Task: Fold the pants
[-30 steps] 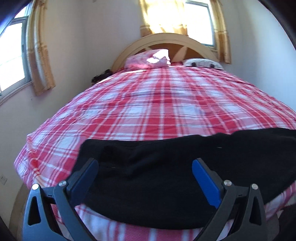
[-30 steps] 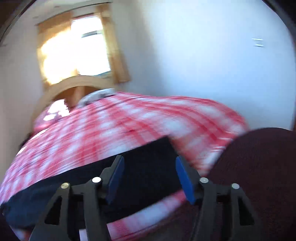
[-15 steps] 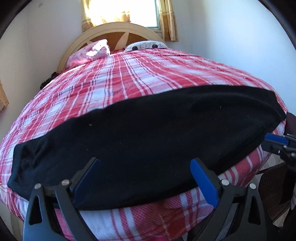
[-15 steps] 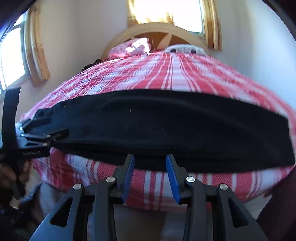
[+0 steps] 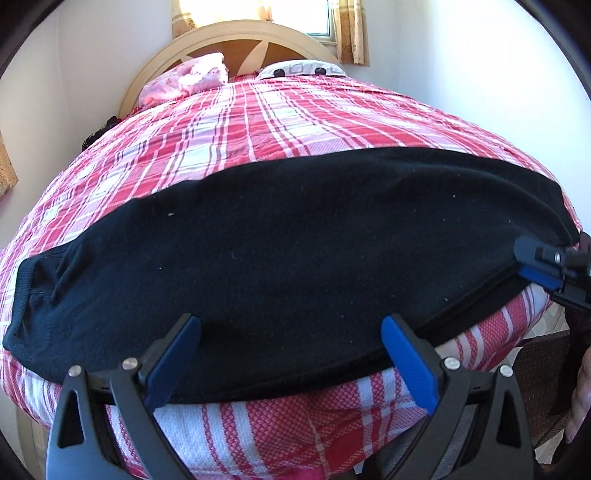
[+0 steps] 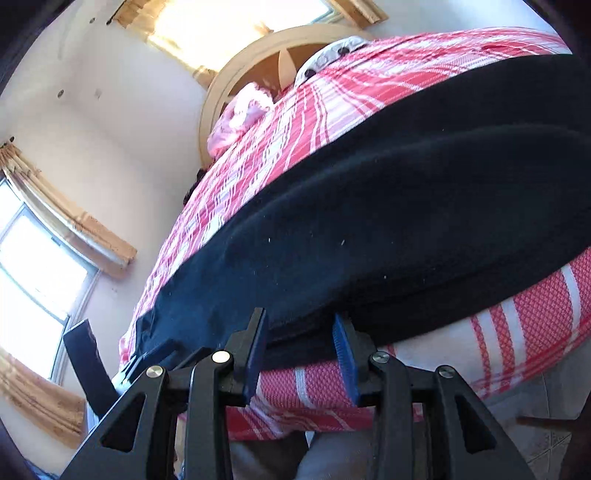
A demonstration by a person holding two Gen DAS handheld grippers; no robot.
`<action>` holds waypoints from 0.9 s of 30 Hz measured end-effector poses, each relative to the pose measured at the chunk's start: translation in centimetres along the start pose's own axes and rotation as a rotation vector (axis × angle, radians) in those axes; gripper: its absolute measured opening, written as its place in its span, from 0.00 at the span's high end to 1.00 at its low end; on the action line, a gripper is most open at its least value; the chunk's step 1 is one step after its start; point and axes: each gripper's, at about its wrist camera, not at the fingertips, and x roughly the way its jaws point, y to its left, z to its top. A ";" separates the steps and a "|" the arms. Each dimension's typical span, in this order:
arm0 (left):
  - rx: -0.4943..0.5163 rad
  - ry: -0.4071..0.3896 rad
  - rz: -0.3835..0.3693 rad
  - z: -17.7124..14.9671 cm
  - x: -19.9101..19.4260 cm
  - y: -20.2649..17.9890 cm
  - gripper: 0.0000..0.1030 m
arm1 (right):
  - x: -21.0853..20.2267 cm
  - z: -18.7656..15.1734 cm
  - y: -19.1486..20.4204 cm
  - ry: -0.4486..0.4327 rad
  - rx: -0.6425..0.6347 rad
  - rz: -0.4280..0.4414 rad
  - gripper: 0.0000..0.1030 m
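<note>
The black pants [image 5: 288, 251] lie flat across the near end of the bed, on the red and white plaid bedspread [image 5: 266, 122]. Their long axis runs crosswise to the bed, from about 9 o'clock to 3 o'clock in my left view. The waistband end, with its ribbed edge and seams, points toward 8 o'clock; the other end points toward 3 o'clock, where it narrows near the bed's corner. The near long edge follows the edge of the mattress, and the plaid cloth hangs down below it.

My left gripper [image 5: 291, 354] sits at 6 o'clock in its own view, fingers spread wide apart and holding nothing. Both blue pads [image 5: 173, 362] overlap the near edge of the pants in the picture; I cannot tell whether they touch the cloth.

My right gripper [image 6: 301, 354] is at the leg end, seen at 3 o'clock in the left view [image 5: 546, 271]. Its fingers are parted with a moderate gap, not clamped. The near hem of the pants [image 6: 369, 229] lies right at the pad tips, with layered black edges showing between them.

At 12 o'clock beyond the pants stand the curved wooden headboard [image 5: 236, 40], a pink pillow [image 5: 188, 79] and a white patterned pillow [image 5: 301, 70], well apart from the pants. A sunlit window [image 6: 229, 22] with tan curtains is above the headboard.
</note>
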 end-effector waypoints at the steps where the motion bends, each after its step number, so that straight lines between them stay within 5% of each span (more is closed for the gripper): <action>1: -0.001 0.003 0.003 0.0 0.0 -0.1 0.01 | 0.0 0.1 0.0 -0.012 0.019 0.010 0.63; 2: -0.002 0.006 0.004 0.0 0.0 0.0 0.01 | 0.0 0.0 0.1 -0.021 0.036 0.023 0.65; 4: -0.003 0.013 0.008 0.1 0.0 0.0 0.01 | 0.1 0.0 0.2 -0.058 0.054 0.017 0.94; 15: 0.020 0.006 0.028 0.4 -1.0 -0.2 0.02 | -1.3 0.3 2.8 -0.075 -0.073 -0.075 0.95; 27: 0.038 0.022 0.067 0.3 -0.1 -0.2 0.02 | 0.5 -0.4 2.4 0.012 -0.080 -0.185 0.91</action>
